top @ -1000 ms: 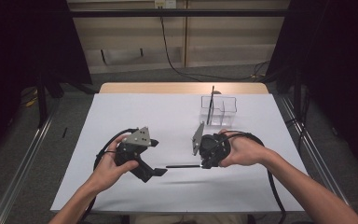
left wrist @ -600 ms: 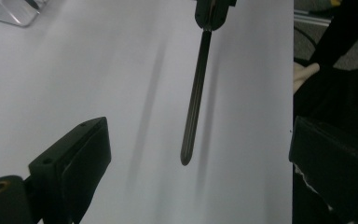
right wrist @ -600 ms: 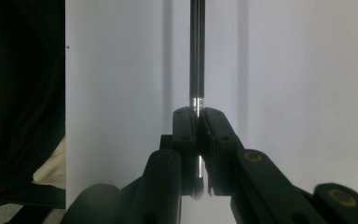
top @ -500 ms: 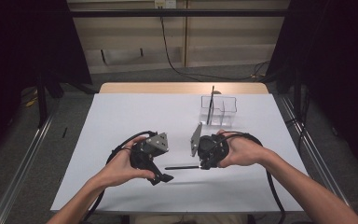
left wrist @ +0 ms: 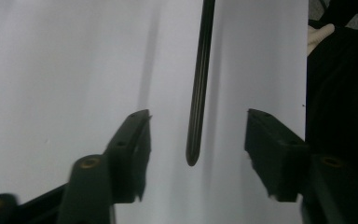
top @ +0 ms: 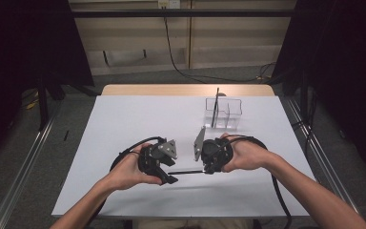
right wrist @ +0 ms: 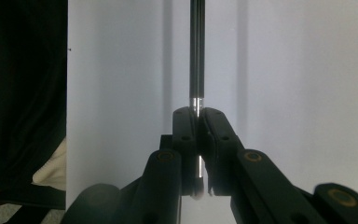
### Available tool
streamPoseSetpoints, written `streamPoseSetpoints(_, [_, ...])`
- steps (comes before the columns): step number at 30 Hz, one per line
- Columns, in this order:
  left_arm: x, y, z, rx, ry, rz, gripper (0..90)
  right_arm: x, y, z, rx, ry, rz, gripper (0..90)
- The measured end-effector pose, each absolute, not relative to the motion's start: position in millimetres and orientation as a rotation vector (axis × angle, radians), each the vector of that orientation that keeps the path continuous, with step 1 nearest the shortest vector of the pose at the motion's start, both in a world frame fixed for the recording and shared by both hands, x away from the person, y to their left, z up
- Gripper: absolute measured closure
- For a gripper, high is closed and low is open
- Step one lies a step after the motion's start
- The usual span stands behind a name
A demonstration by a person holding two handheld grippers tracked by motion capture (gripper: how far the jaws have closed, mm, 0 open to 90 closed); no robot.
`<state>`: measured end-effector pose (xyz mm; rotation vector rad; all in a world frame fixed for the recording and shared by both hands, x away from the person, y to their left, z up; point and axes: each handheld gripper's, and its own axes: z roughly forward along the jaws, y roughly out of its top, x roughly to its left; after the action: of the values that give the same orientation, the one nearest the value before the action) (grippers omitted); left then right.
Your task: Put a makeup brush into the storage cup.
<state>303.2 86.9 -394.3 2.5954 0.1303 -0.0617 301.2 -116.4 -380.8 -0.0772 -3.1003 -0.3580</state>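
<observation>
A thin black pen (top: 186, 171) lies level just above the white table, its length running left to right. My right gripper (top: 204, 170) is shut on its right end; in the right gripper view the pen (right wrist: 196, 56) runs straight out from the pinched jaws (right wrist: 196, 114). My left gripper (top: 167, 175) stands at the pen's free tip. In the left gripper view that tip (left wrist: 193, 154) hangs between the two fingers (left wrist: 135, 140), with a gap on each side. The left jaws have just been closing and do not touch the pen.
A clear plastic holder (top: 228, 114) with compartments stands behind the right hand, and a second black pen (top: 215, 107) stands upright in it. The white table top (top: 124, 124) stretches wide to the left and back. Cables trail from both grippers.
The left gripper has moved right, up to the pen's tip, and its jaws have narrowed around it. The right gripper and the pen have kept still.
</observation>
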Motion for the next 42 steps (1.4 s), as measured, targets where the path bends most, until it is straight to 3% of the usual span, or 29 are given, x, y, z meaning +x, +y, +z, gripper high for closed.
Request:
streamPoseSetpoints(13, [306.2,79.1,-400.1,2.592,0.126,-0.116,69.8,301.1,-115.6,-381.4,-0.082,-3.099,-0.378,83.9])
streamPoseSetpoints(22, [307.6,76.2,-403.0,2.601,0.119,-0.124,81.6,300.7,-114.4,-383.0,-0.065,-3.092,-0.395,83.9])
streamPoseSetpoints(37, [308.4,76.4,-408.6,2.598,0.101,-0.183,84.1,300.8,-115.1,-387.3,-0.025,-3.086,-0.413,83.2])
streamPoseSetpoints(42, [308.9,77.4,-409.1,2.592,0.118,-0.18,84.2,301.4,-116.1,-388.8,-0.045,-3.076,-0.453,76.3])
